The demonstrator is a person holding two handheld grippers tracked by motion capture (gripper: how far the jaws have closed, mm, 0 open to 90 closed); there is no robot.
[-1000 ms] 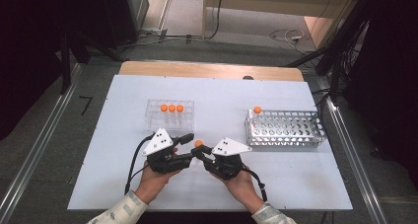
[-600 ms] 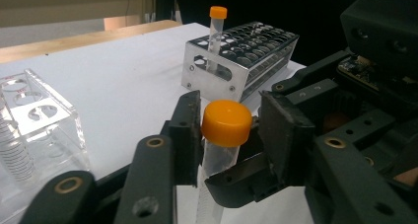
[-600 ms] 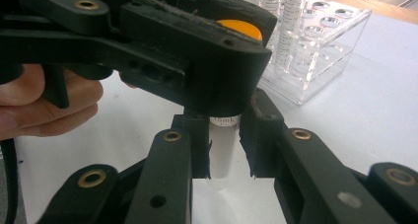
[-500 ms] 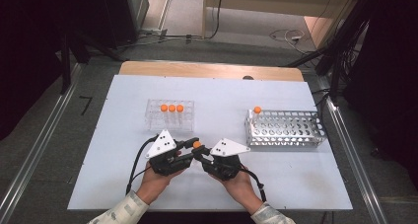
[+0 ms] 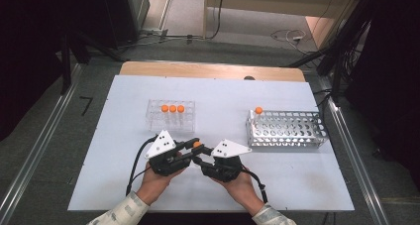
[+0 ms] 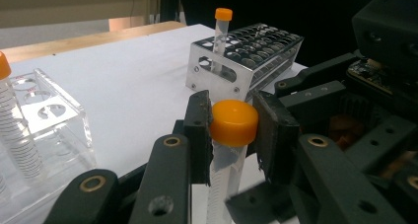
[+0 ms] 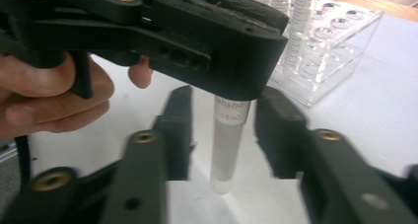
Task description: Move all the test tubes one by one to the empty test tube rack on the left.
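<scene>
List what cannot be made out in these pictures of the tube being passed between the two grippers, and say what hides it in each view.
- Printing on the tube: right gripper view, cut off above by the left hand-held gripper.
- Tube's lower end: left gripper view, cut off by the bottom edge and the jaws.
- Markings on the tubes in the clear rack: high view, too small.
- Which holes of the metal rack hold anything beyond the one tube: too small.

Bare table [image 5: 218,98] lies between clear rack [image 5: 171,116] and metal rack [image 5: 287,129].
</scene>
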